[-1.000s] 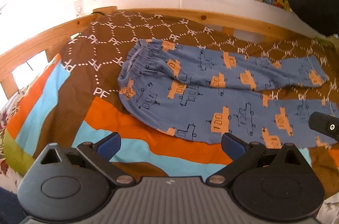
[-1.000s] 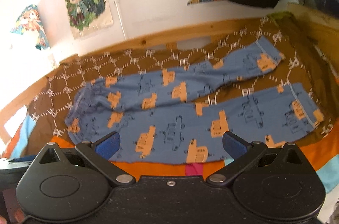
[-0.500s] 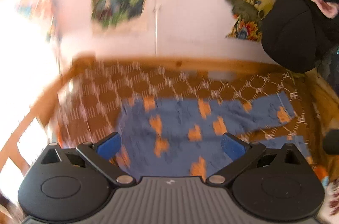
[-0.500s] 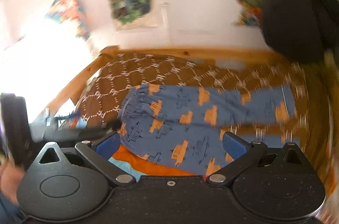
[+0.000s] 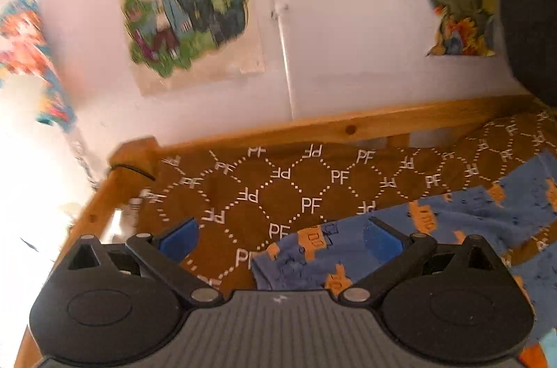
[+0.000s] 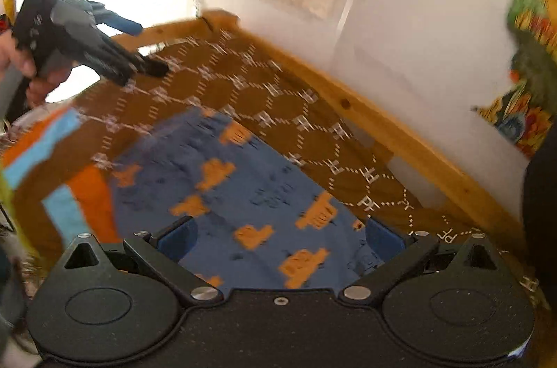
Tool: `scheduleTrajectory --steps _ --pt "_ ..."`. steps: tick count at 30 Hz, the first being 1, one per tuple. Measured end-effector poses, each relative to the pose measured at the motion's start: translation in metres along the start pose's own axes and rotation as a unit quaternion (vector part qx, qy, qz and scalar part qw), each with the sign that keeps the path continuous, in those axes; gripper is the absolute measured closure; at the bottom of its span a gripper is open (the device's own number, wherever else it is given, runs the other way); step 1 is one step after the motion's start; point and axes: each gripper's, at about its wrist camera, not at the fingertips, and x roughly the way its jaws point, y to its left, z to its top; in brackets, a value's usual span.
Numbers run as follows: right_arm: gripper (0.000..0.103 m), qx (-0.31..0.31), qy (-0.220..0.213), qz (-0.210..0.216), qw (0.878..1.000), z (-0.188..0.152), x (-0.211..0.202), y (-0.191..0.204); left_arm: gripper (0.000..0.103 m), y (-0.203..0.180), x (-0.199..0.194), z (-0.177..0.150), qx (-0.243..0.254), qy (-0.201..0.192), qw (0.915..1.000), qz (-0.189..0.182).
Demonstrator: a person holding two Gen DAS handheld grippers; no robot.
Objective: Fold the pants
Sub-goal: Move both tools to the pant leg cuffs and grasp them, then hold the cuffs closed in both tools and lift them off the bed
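Blue pants with orange prints (image 5: 452, 228) lie flat on a brown patterned bedspread (image 5: 278, 180). In the left wrist view my left gripper (image 5: 278, 237) is open and empty, low over the far corner of the waistband end. In the right wrist view my right gripper (image 6: 278, 237) is open and empty, low over the waist part of the pants (image 6: 250, 187). The left gripper also shows in the right wrist view (image 6: 139, 47), held by a hand above the far left corner of the bed.
A wooden bed rail (image 5: 348, 124) runs along the white wall with posters (image 5: 184, 2). A dark garment (image 5: 532, 20) hangs at the right. The bedspread has orange and light blue stripes (image 6: 69, 194) toward the front left.
Both grippers have swung left and dropped closer to the waistband end of the pants. The views now show the far left corner of the bed. Both stay open.
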Motion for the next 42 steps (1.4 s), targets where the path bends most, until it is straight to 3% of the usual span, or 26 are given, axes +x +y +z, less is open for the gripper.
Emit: scheduleTrajectory --steps 4,7,9,11,13,15,23,24,26,28,30,31,33,38,42 --pt "0.002 0.038 0.015 -0.004 0.999 -0.025 0.071 -0.051 0.000 0.007 0.065 0.003 0.024 0.019 0.9989 -0.037" --pt "0.018 0.094 0.041 0.014 0.995 -0.040 0.115 -0.090 0.001 -0.006 0.114 0.006 0.084 0.037 0.9943 -0.055" --pt "0.021 0.107 0.035 0.022 0.993 -0.047 0.137 -0.109 0.005 -0.017 0.146 0.002 0.134 0.053 0.9870 -0.071" --pt "0.039 0.104 0.036 0.026 0.994 -0.049 0.161 -0.126 0.010 -0.025 0.175 -0.003 0.167 0.073 0.9800 -0.080" --pt "0.050 0.097 0.038 0.027 0.994 -0.050 0.180 -0.141 0.016 -0.034 0.192 -0.007 0.186 0.094 0.9744 -0.084" --pt "0.053 0.087 0.039 0.034 0.995 -0.049 0.198 -0.151 0.022 -0.041 0.212 -0.011 0.203 0.119 0.9675 -0.093" --pt "0.055 0.048 0.089 0.085 0.991 -0.053 0.249 -0.164 0.021 -0.061 0.243 -0.017 0.270 0.147 0.9457 -0.106" --pt "0.057 0.045 0.091 0.083 0.991 -0.056 0.250 -0.163 0.025 -0.064 0.242 -0.017 0.282 0.150 0.9411 -0.112" --pt "0.075 0.048 0.091 0.083 0.991 -0.057 0.249 -0.160 0.046 -0.071 0.238 -0.018 0.303 0.160 0.9296 -0.136" --pt "0.089 0.048 0.092 0.084 0.991 -0.057 0.245 -0.157 0.083 -0.075 0.235 -0.021 0.314 0.173 0.9205 -0.155" --pt "0.093 0.040 0.089 0.075 0.992 -0.055 0.242 -0.152 0.096 -0.082 0.232 -0.025 0.324 0.185 0.9154 -0.152" --pt "0.095 0.039 0.088 0.068 0.993 -0.055 0.240 -0.150 0.102 -0.085 0.230 -0.027 0.331 0.179 0.9157 -0.142" --pt "0.097 0.035 0.082 0.052 0.995 -0.052 0.236 -0.146 0.103 -0.090 0.221 -0.030 0.339 0.153 0.9220 -0.107" --pt "0.098 0.025 0.047 -0.001 0.999 -0.038 0.218 -0.141 0.103 -0.094 0.184 -0.016 0.265 0.076 0.9612 -0.014" --pt "0.098 0.017 0.010 -0.059 0.998 -0.024 0.214 -0.139 0.103 -0.103 0.176 0.004 0.242 0.023 0.9693 0.039"
